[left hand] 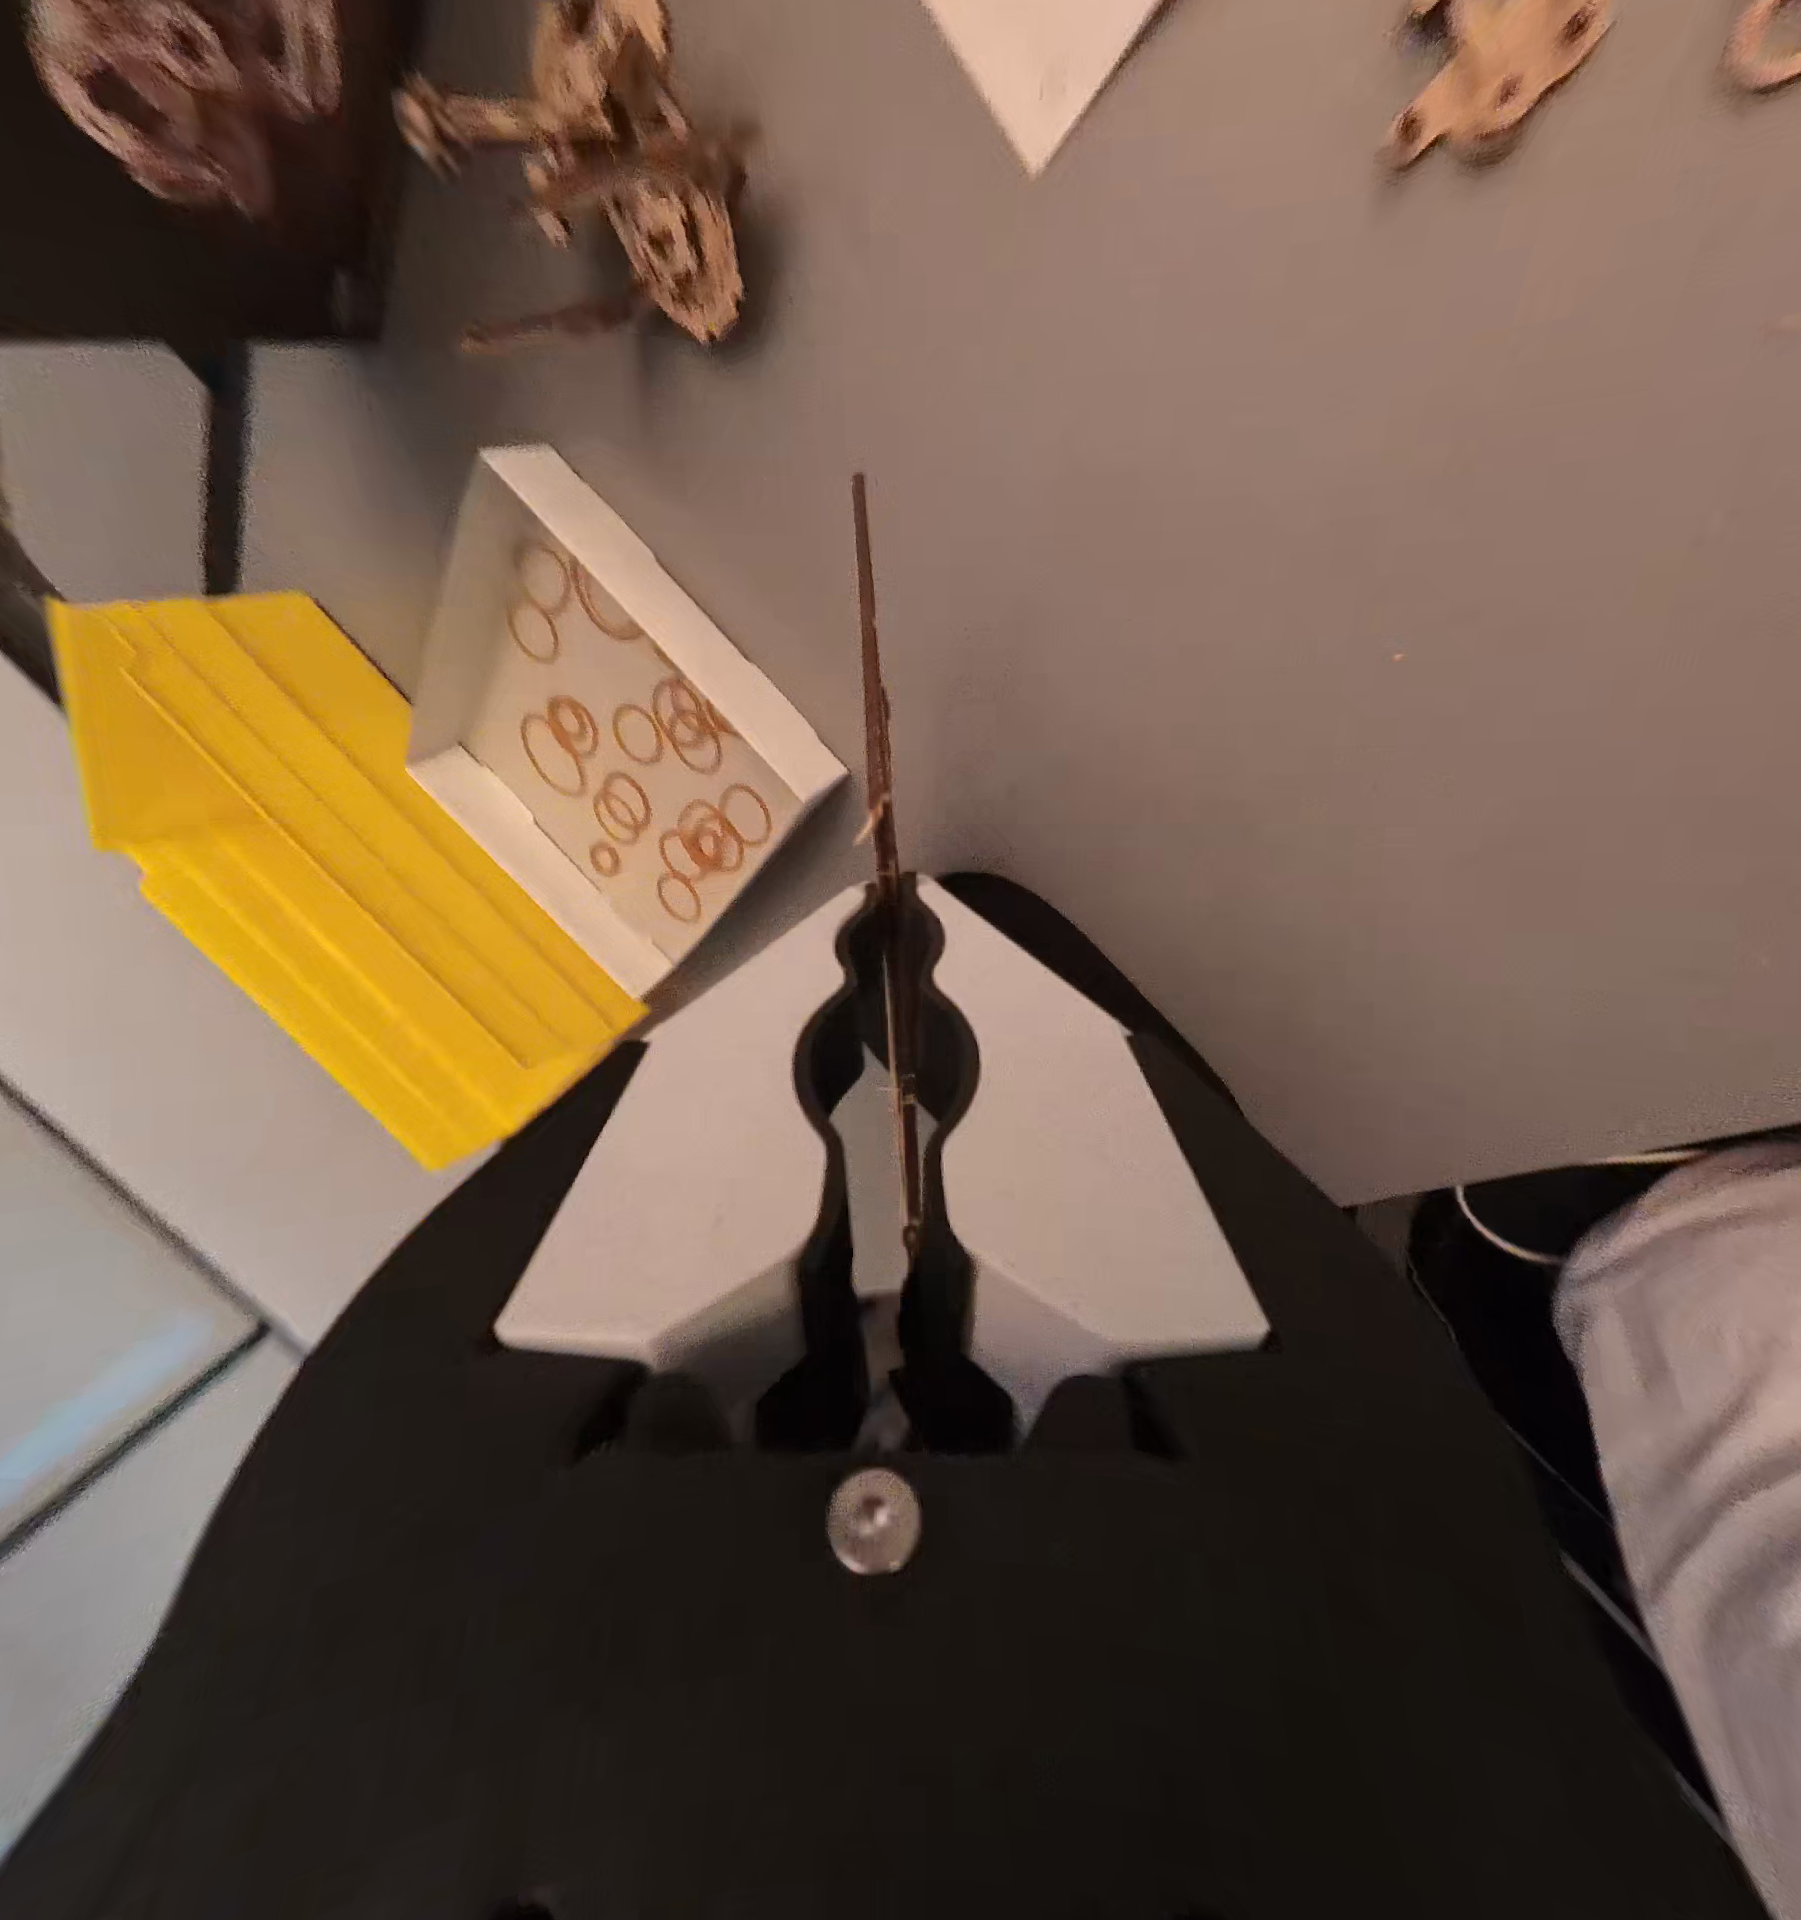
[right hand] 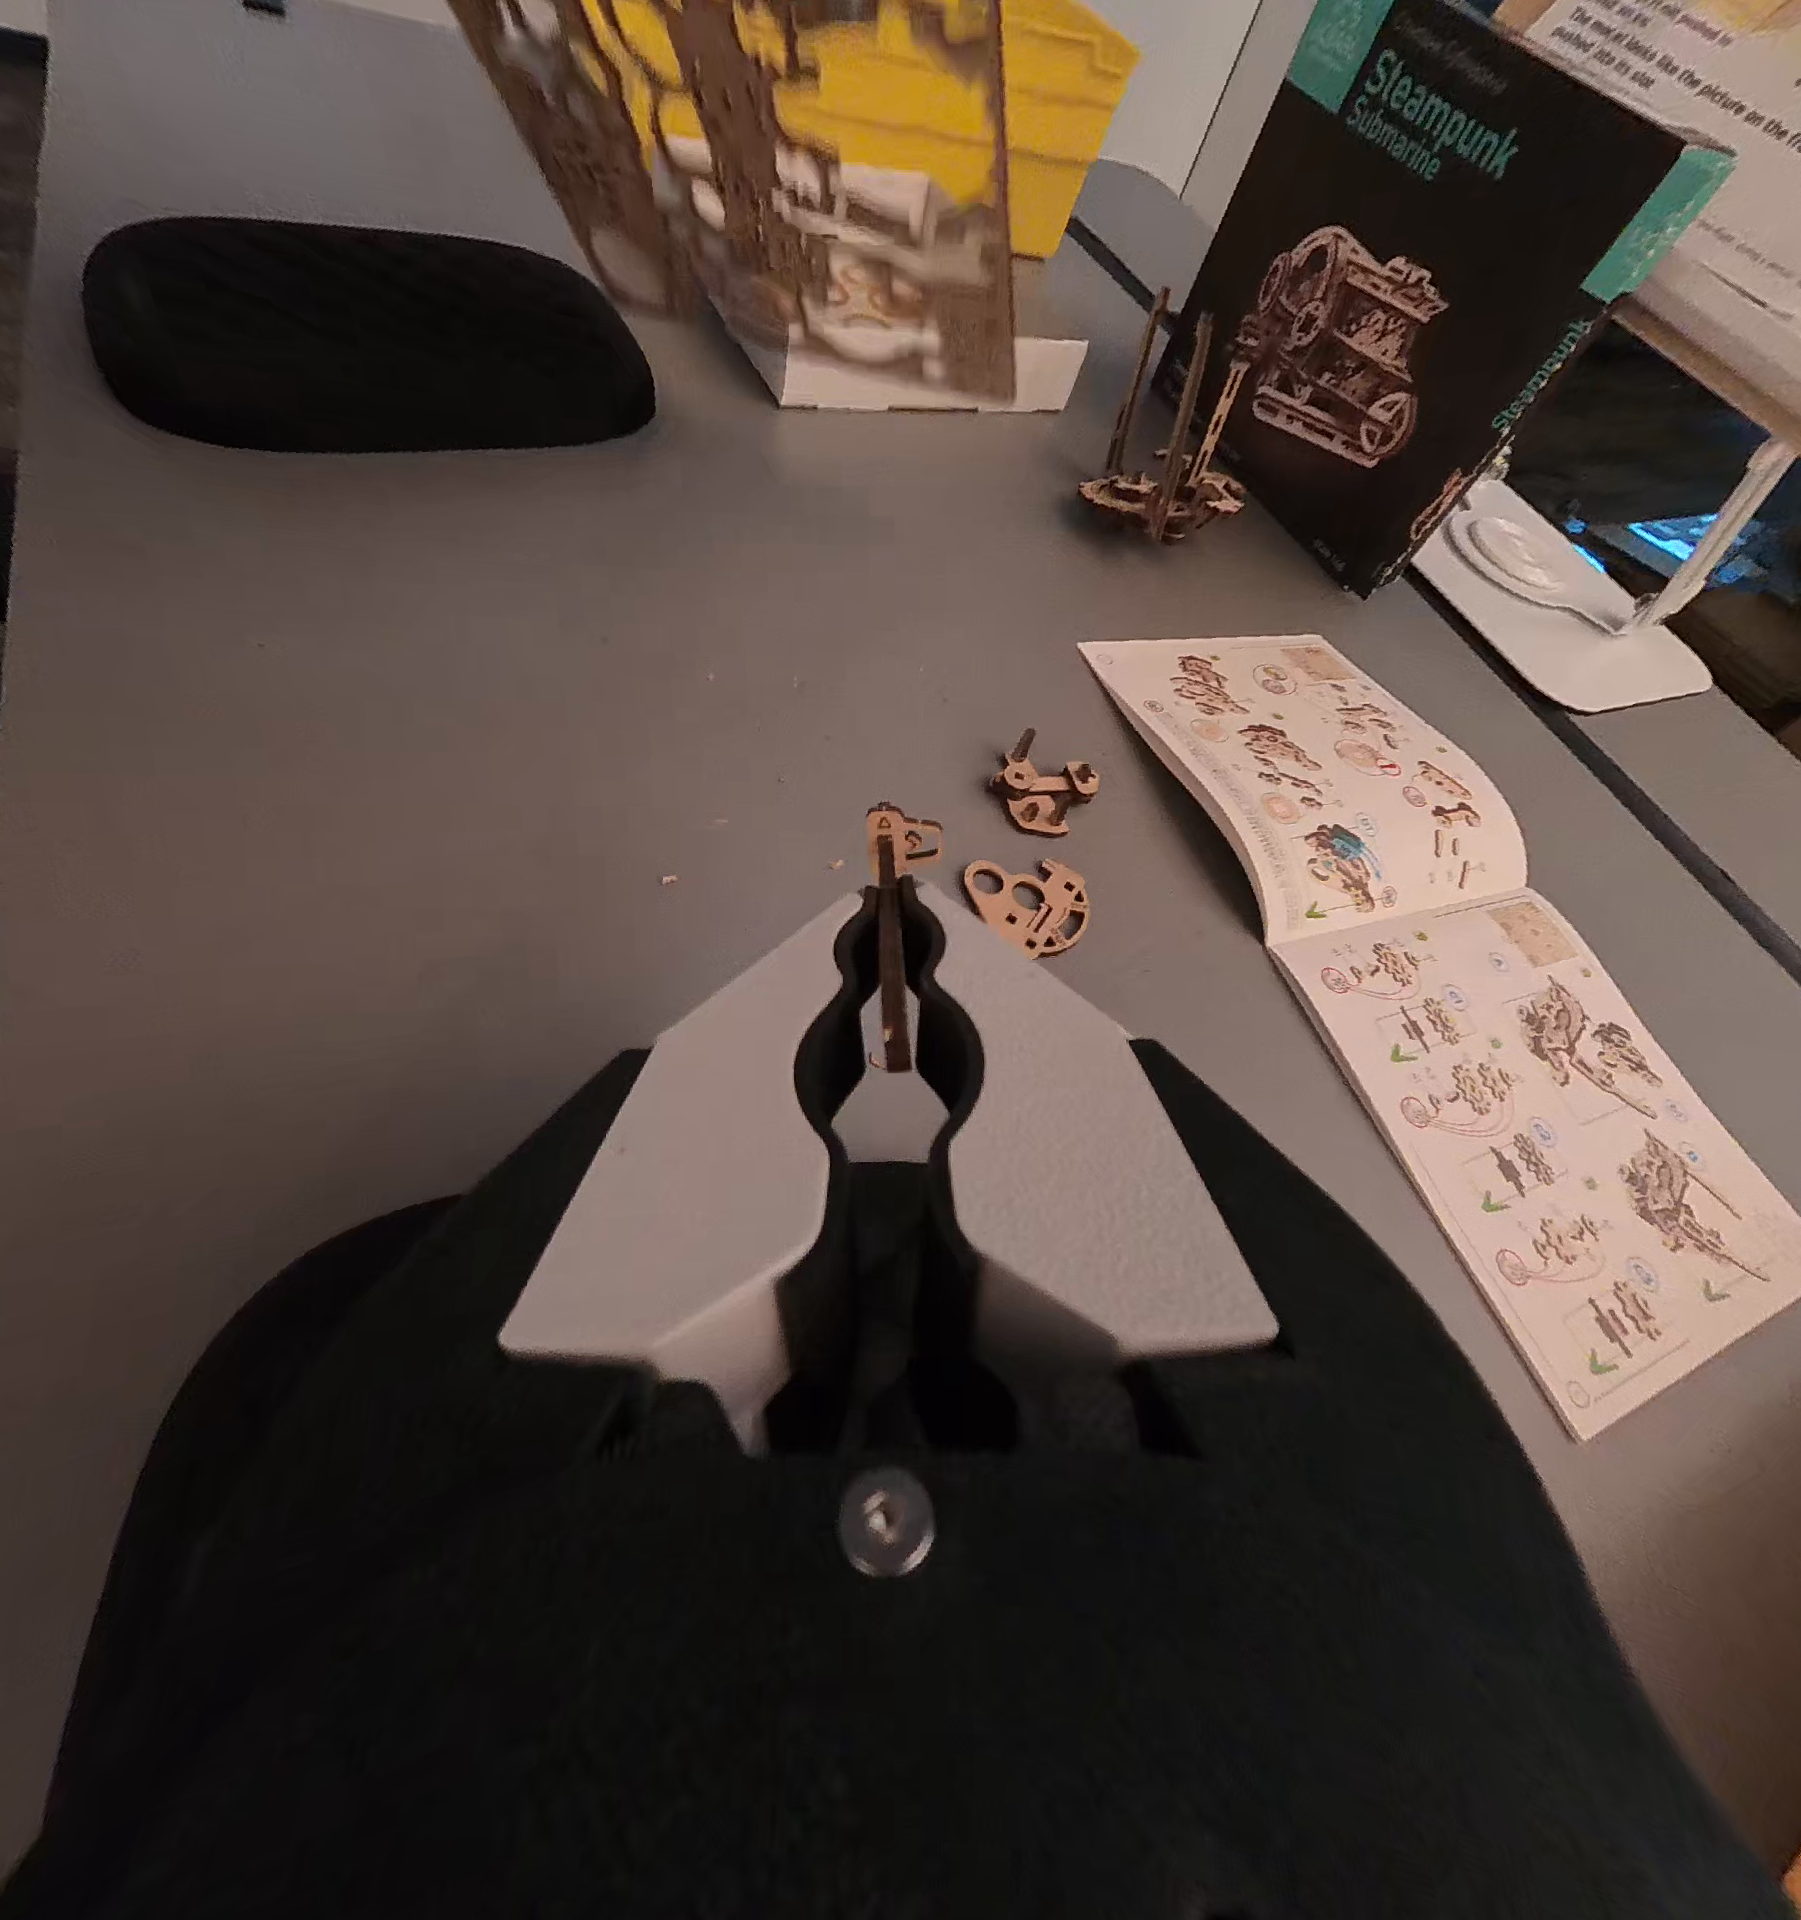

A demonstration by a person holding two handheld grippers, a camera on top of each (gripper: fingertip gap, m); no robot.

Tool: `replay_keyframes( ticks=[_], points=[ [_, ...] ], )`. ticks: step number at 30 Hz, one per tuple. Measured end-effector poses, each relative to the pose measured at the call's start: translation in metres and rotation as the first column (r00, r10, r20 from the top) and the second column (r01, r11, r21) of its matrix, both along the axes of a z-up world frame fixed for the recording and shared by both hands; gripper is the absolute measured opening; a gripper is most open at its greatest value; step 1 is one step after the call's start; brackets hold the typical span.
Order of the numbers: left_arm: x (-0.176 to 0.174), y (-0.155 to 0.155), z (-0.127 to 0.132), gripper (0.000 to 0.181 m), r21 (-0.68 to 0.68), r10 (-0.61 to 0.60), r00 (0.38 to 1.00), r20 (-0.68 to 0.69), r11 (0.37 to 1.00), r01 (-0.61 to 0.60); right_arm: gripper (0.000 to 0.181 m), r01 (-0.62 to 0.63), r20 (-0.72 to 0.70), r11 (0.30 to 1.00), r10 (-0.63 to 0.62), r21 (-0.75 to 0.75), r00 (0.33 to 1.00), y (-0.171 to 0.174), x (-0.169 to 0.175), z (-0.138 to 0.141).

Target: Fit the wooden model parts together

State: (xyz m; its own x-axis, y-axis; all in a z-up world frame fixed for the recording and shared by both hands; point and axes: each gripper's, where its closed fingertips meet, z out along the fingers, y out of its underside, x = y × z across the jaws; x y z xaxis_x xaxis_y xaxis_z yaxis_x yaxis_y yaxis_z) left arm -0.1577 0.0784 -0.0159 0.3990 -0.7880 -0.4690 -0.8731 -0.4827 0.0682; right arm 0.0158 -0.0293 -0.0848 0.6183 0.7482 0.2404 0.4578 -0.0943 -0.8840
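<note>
My left gripper (left hand: pixel 894 883) is shut on a thin wooden parts sheet (left hand: pixel 872 675), seen edge-on and sticking straight out past the fingertips above the grey table (left hand: pixel 1291 623). The same sheet shows blurred, with cut-outs, at the top of the right wrist view (right hand: pixel 771 187). My right gripper (right hand: pixel 891 888) is shut on a small wooden part (right hand: pixel 896 842) whose head pokes out past the tips, just above the table. Two loose wooden pieces (right hand: pixel 1041 795) (right hand: pixel 1026 904) lie just right of it. A partly built wooden assembly (right hand: pixel 1161 457) stands by the kit box (right hand: pixel 1415 281).
An open instruction booklet (right hand: pixel 1447 987) lies at the right. A white tray of rubber bands (left hand: pixel 605 727) and a yellow bin (left hand: pixel 304 831) sit at the table's left edge. A black oval object (right hand: pixel 356 332) lies far left. A person's leg (left hand: pixel 1706 1455) is beside the table. Tip to tip, the grippers are about 20 cm apart. My left gripper's tips are some 20 cm from the black oval object (right hand: pixel 356 332).
</note>
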Motion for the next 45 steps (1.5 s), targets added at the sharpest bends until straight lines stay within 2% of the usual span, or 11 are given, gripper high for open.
replay_keyframes(
  ticks=[1,4,10,16,20,24,32,38,41,43,45],
  points=[
    [0.001,0.002,-0.012,0.000,-0.036,0.048,0.998,-0.050,0.998,-0.050,0.001,-0.001,-0.020,1.000,0.002,0.005,1.000,-0.001,0.001,0.002],
    [0.000,0.010,-0.027,0.001,-0.048,0.167,0.967,-0.191,0.983,-0.179,0.001,-0.002,-0.077,1.000,0.003,0.013,0.997,-0.002,0.002,0.006],
    [0.009,0.012,-0.043,0.001,-0.031,0.395,0.850,-0.349,0.902,-0.431,0.001,0.042,0.019,0.996,-0.044,0.085,0.999,0.002,0.006,0.001],
    [0.038,0.008,-0.075,0.002,-0.003,0.454,0.734,-0.506,0.850,-0.528,0.001,0.173,0.117,0.966,-0.198,0.191,0.973,0.017,0.027,0.000],
    [0.052,0.004,-0.097,0.006,-0.022,0.449,0.649,-0.614,0.812,-0.583,0.000,0.245,0.071,0.945,-0.266,0.219,0.961,0.021,0.042,0.010],
    [0.065,0.010,-0.111,0.011,-0.057,0.494,0.636,-0.593,0.762,-0.645,0.000,0.287,0.096,0.931,-0.315,0.225,0.944,0.024,0.051,0.008],
    [0.080,-0.007,-0.112,0.056,-0.170,0.468,0.628,-0.622,0.702,-0.691,0.000,0.291,0.150,0.929,-0.329,0.229,0.932,0.024,0.053,0.002],
    [0.105,0.019,-0.038,0.061,-0.213,0.381,0.798,-0.467,0.827,-0.520,0.001,0.291,0.138,0.923,-0.332,0.252,0.933,0.022,0.052,0.008],
    [0.130,0.043,-0.007,0.045,-0.220,0.222,0.970,-0.100,0.946,-0.240,0.000,0.291,0.080,0.917,-0.323,0.273,0.943,0.019,0.053,0.019],
    [0.132,0.037,0.002,0.046,-0.218,0.065,0.984,0.163,0.976,-0.029,0.000,0.294,0.034,0.912,-0.316,0.284,0.948,0.017,0.053,0.027],
    [0.100,0.011,-0.008,0.062,-0.239,-0.081,0.953,0.291,0.959,0.154,0.001,0.296,0.009,0.914,-0.310,0.277,0.951,0.016,0.053,0.029]
  ],
)
